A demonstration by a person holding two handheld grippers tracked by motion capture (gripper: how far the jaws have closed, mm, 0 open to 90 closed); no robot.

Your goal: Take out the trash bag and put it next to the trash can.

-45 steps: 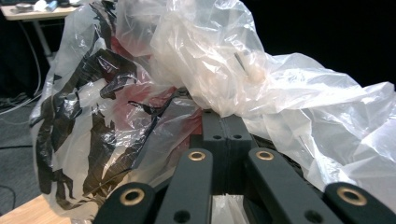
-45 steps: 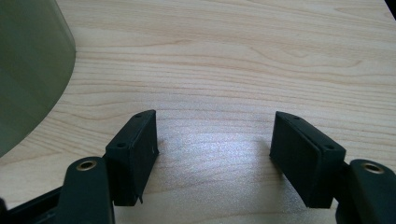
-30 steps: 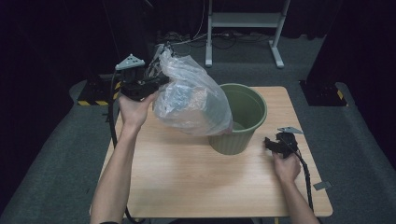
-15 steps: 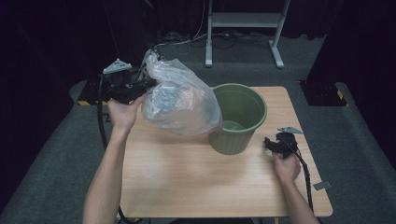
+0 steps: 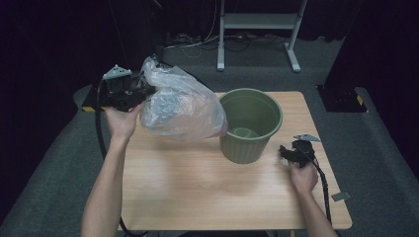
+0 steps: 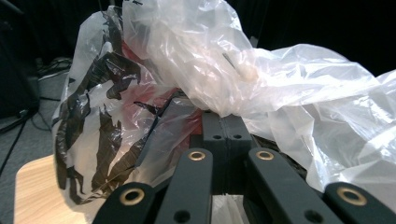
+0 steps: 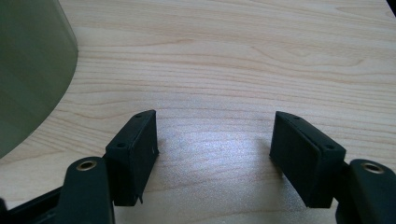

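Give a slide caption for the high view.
Left claw holds a bag beside the bin.

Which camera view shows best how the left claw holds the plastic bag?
The left gripper view: the left claw is shut on bunched film of the plastic bag, seen close. The high view shows the whole bag lifted beside the green bin, but the grip is small there.

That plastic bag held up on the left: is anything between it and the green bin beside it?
Nothing visible. The plastic bag, pinched in the left tongs, hangs just left of the green bin, whose mouth is open. The right tongs rest open on the table, right of the bin.
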